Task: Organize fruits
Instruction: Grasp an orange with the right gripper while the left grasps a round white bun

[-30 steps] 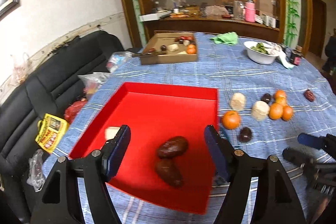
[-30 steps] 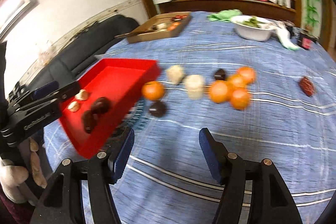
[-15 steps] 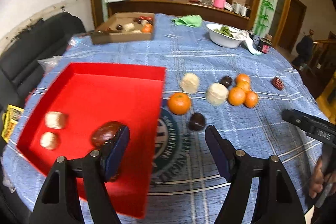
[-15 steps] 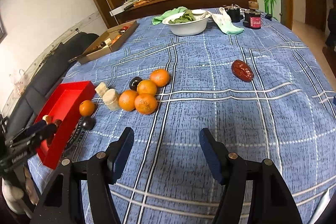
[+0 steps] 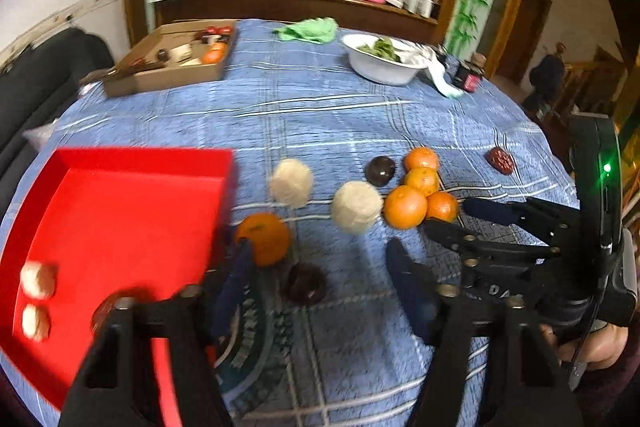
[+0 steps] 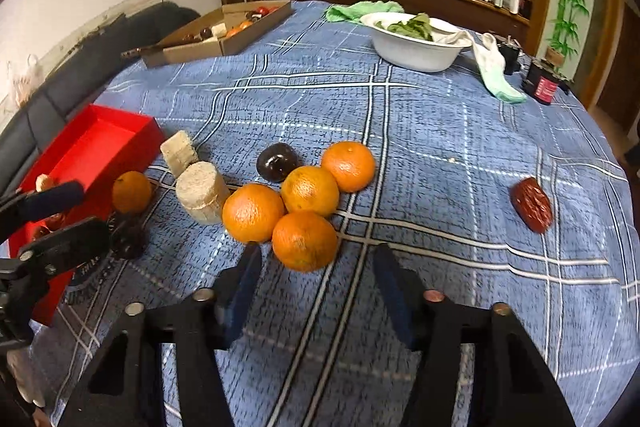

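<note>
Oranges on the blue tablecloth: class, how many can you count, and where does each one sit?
5. Four cluster together mid-table: nearest, left, middle, farthest. One lone orange sits beside the red tray. The far cardboard box may hold more.

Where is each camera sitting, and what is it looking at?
Left wrist: on the left gripper, facing the red tray and fruit; its own fingers and the right gripper show.
Right wrist: on the right gripper, facing the four clustered oranges; its fingers and the left gripper show.
Both see the white bowl.
</note>
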`<state>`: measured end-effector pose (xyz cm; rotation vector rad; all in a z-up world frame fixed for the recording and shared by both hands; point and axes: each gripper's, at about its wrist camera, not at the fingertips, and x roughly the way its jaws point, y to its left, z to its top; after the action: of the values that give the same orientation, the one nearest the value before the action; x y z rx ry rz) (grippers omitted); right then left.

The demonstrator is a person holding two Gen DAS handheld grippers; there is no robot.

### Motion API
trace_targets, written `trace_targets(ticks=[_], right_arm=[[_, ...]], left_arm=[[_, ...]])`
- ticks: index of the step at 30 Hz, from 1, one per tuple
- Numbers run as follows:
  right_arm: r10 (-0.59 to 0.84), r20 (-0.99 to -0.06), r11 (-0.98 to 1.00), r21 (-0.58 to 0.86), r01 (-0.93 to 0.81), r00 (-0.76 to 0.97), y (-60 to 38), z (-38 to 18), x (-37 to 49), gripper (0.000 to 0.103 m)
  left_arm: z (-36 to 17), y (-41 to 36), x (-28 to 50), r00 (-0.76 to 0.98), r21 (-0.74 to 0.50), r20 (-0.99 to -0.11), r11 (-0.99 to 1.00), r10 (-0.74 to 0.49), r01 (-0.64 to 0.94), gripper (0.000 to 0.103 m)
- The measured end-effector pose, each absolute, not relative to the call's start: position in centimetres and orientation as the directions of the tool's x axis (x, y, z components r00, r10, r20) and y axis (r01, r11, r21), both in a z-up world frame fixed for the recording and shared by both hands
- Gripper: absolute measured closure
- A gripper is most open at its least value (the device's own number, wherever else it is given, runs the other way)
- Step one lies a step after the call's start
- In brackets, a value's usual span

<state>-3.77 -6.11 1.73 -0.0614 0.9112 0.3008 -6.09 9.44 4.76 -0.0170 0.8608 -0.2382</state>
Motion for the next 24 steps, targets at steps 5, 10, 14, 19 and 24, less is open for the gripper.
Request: trace_targets(ticks=[5, 10, 14, 19, 24], right_arm=[[0.279, -0.783, 0.945, 0.121, -0.303, 0.556, -6.2, 1.3, -3.1, 0.067], [0.308, -0.775, 0.941, 0.163, -0.297, 0.551, -6.8, 1.4, -3.3, 0.068], [0.336, -0.771, 0.934, 0.197, -0.298, 0.542, -7.3, 1.5, -3.5, 0.067], [0.366, -0.75, 0.926, 0.237, -0.294, 0.551, -8.0, 2.1, -3.9, 0.067], [0.367, -0.757, 0.925, 0.238, -0.295, 0.541, -7.8, 1.9, -3.8, 0.067]], left_arm=[[3.8, 7.4, -3.7, 0.591, -0.094, -0.776, 0.966, -0.222, 0.239, 0.055], [3.1, 6.5, -1.9, 0.568, -0.09, -0.791, 0.962, -0.226, 0.257, 0.056], [2.2, 6.2, -0.6, 0.553, -0.085, -0.804, 0.963, -0.217, 0.255, 0.056], [1.3, 6.4, 0.5, 0.531, -0.137, -0.808, 0.957, -0.257, 0.255, 0.056], [1.3, 5.3, -0.1, 0.543, -0.083, -0.806, 0.953, -0.236, 0.29, 0.068]])
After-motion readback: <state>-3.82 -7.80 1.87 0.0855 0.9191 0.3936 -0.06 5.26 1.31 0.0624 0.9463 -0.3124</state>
